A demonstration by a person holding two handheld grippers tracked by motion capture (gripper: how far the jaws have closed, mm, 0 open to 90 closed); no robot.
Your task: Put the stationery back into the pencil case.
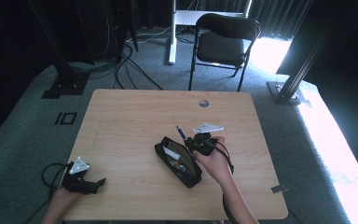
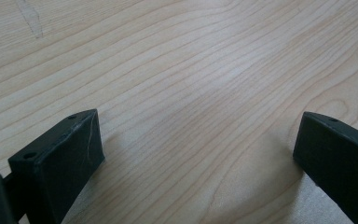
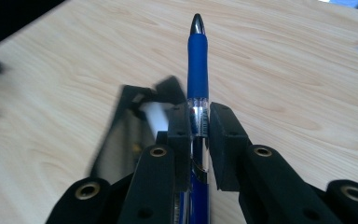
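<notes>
A blue pen (image 3: pixel 197 70) with a dark tip sticks out forward from between the jaws of my right gripper (image 3: pixel 198 122), which is shut on its clear barrel. In the high view the right gripper (image 1: pixel 189 140) holds the pen (image 1: pixel 181 133) just above the far end of an open black pencil case (image 1: pixel 179 161) lying at the table's middle. A white item and other small things lie inside the case. My left gripper (image 1: pixel 95 184) rests on the table near the front left corner. Its jaws (image 2: pixel 196 154) stand wide apart over bare wood.
The light wooden table (image 1: pixel 135 116) has a round cable hole (image 1: pixel 203 103) near its far edge. A black folding chair (image 1: pixel 223 44) stands beyond the table, with dark stand legs and cables on the carpet to the left.
</notes>
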